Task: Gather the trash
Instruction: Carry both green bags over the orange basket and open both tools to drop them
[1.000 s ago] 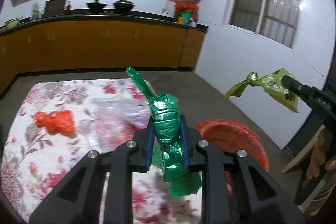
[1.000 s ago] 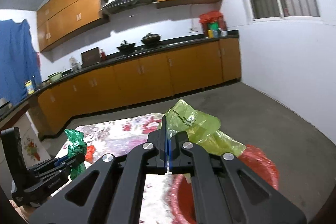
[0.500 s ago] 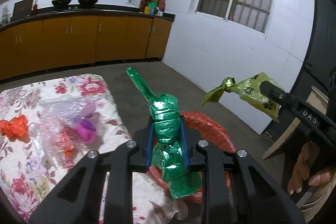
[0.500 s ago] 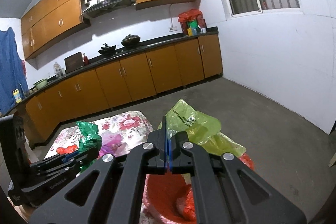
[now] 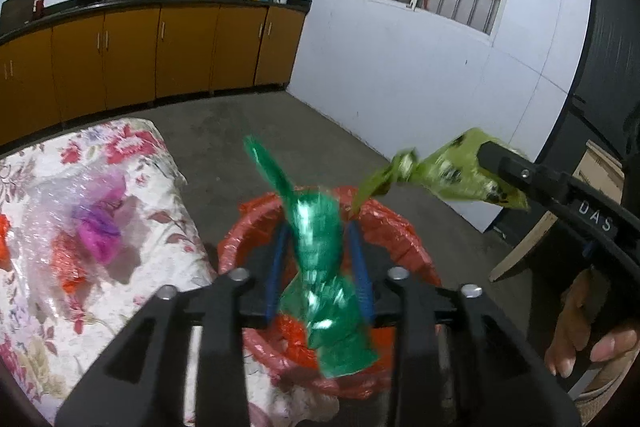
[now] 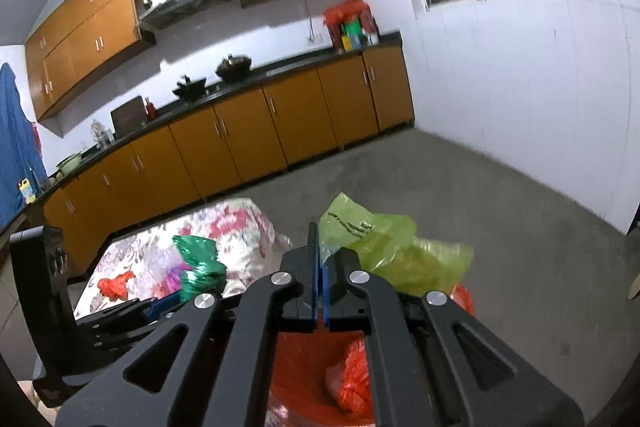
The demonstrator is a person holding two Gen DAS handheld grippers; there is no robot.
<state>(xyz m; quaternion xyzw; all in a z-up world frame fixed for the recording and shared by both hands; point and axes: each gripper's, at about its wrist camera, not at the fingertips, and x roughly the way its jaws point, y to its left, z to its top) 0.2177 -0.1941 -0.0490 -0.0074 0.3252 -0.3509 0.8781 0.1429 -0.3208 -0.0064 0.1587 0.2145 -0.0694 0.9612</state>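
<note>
A crumpled green plastic bag [image 5: 320, 247] hangs blurred between the blue pads of my left gripper [image 5: 317, 231]. The jaws are opening, and a gap shows on each side of the bag. Right below it is a bin with a red liner [image 5: 400, 227]. My right gripper [image 6: 320, 239] is shut on a yellow-green plastic bag [image 6: 392, 251], above the same red-lined bin [image 6: 304, 367]. In the left wrist view the right gripper [image 5: 492, 151] carries the yellow-green bag [image 5: 460, 175] just right of the bin. The right wrist view shows the green bag [image 6: 198, 263] at lower left.
A table with a floral cloth [image 5: 132, 155] stands left of the bin, bearing a clear plastic bag [image 5: 80, 227] with pink and red bits and a red scrap [image 6: 114, 285]. Orange cabinets line the far wall. A wooden board [image 5: 532, 247] leans at right, near a person's hand [image 5: 580, 327].
Both grippers have swung from over the table to above the red-lined bin and sunk a little. The left jaws have widened and the green bag is slipping down, now blurred.
</note>
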